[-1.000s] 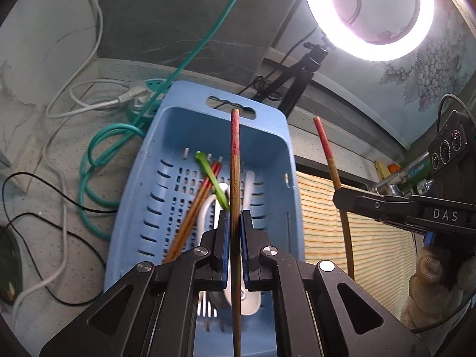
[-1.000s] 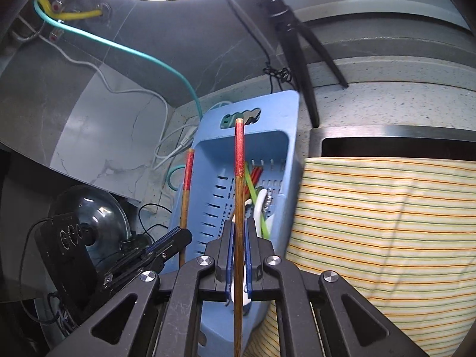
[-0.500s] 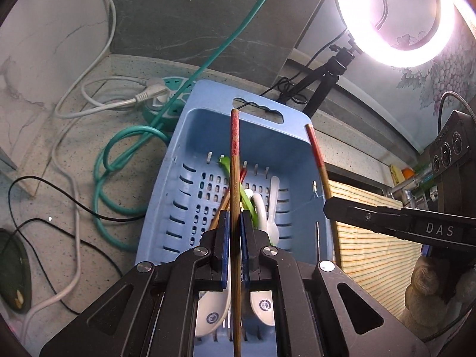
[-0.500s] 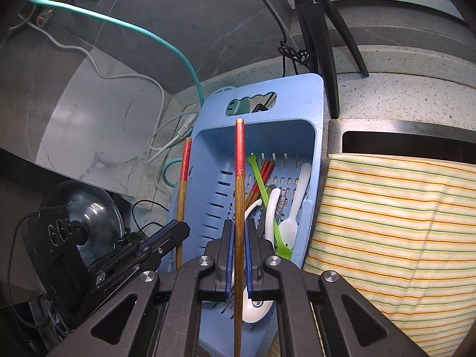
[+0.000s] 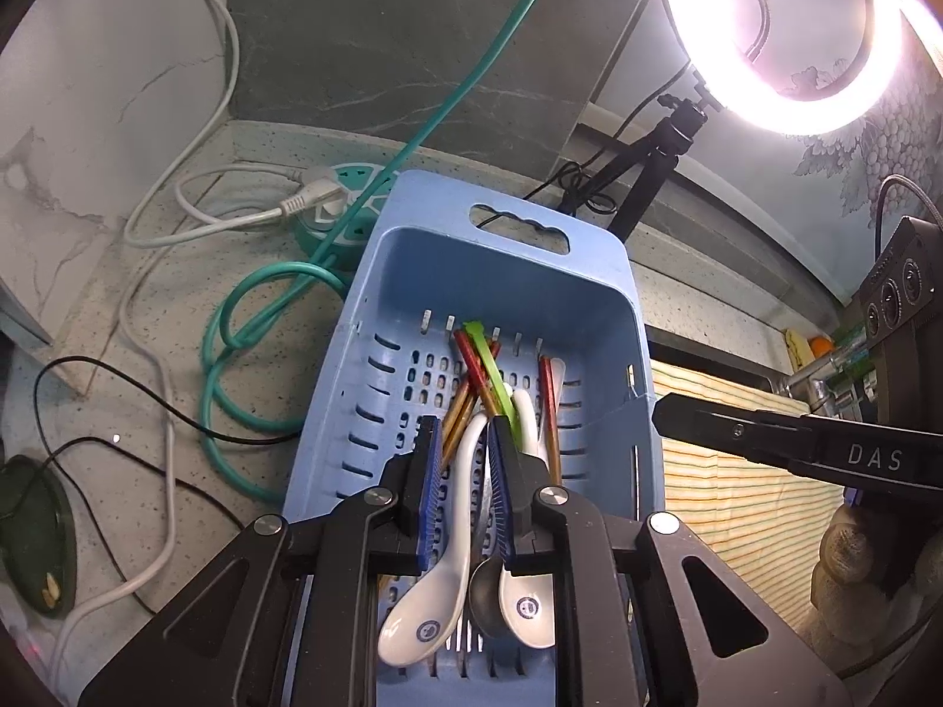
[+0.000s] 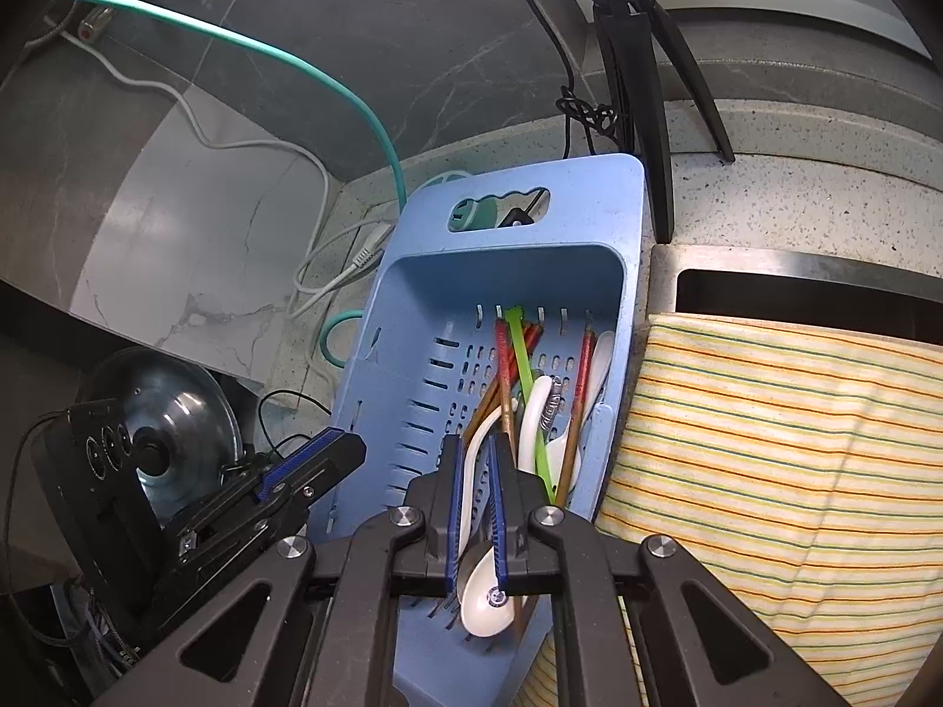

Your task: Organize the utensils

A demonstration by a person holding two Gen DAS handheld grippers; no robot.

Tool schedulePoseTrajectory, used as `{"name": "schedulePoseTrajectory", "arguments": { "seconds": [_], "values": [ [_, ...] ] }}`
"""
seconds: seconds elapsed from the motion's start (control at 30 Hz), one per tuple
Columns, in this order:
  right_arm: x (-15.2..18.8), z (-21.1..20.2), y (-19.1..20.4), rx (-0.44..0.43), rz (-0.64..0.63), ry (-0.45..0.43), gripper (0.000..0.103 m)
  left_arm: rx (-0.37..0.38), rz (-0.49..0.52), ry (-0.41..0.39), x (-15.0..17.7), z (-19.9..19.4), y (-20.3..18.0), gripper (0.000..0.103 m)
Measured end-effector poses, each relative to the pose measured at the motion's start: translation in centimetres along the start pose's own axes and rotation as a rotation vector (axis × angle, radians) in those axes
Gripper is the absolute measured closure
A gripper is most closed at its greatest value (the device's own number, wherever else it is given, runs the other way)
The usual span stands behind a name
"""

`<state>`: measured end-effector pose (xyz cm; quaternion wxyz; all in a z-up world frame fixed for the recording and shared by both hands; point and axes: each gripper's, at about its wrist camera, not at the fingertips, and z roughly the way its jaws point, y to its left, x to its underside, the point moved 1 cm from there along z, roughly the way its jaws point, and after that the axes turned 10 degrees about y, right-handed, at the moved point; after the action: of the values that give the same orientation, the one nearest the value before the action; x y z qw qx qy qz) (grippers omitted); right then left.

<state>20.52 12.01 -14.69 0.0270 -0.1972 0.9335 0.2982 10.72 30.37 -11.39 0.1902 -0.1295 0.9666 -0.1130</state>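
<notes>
Utensils (image 5: 489, 400) lie in basket (image 5: 630, 306) (jumbled).

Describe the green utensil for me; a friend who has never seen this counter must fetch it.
Find the light blue plastic basket on the speckled counter, just left of the striped cloth. Among the utensils inside lies one thin lime green stick, crossing the red-tipped wooden chopsticks beside the white spoons. It is the only bright green piece there.

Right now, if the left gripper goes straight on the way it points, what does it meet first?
Probably the white spoon in the blue basket, seen between the left gripper's opening jaws; depth is unclear.
</notes>
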Motion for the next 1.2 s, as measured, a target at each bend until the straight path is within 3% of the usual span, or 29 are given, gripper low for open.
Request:
{"name": "schedulePoseTrajectory", "arguments": {
  "seconds": [0.27,0.37,0.53,0.6,0.73,0.8,0.93,1.07,1.2],
  "values": [
    [0.5,-1.0,-0.2,0.016,-0.027,-0.007,0.09,-0.017,-0.001,-0.019,1.0,-0.6,-0.8,0.088],
    [0.9,-1.4,-0.4,0.023,-0.04,-0.008,0.085,-0.027,0.0,-0.026,1.5,-0.9,-1.4,0.081],
    [1.6,-2.3,-0.7,0.047,-0.073,-0.019,0.078,-0.041,-0.009,-0.032,2.5,-1.4,-2.5,0.079],
    [2.0,-2.8,-0.8,0.055,-0.089,-0.026,0.074,-0.05,-0.015,-0.037,2.9,-1.8,-2.9,0.072],
    [2.5,-3.7,-0.7,0.084,-0.137,-0.039,0.073,-0.064,-0.028,-0.048,3.8,-2.4,-3.9,0.067],
    [2.9,-4.3,-0.8,0.104,-0.164,-0.053,0.07,-0.075,-0.034,-0.052,4.2,-2.8,-4.5,0.059],
    [3.6,-5.5,-0.8,0.128,-0.211,-0.078,0.06,-0.097,-0.041,-0.068,5.1,-3.8,-5.6,0.059],
    [4.2,-6.9,-1.0,0.154,-0.252,-0.105,0.058,-0.118,-0.053,-0.09,6.2,-4.8,-6.8,0.044],
    [5.1,-8.2,-1.3,0.172,-0.291,-0.136,0.058,-0.146,-0.062,-0.116,7.3,-5.9,-8.0,0.04]
  ]
}}
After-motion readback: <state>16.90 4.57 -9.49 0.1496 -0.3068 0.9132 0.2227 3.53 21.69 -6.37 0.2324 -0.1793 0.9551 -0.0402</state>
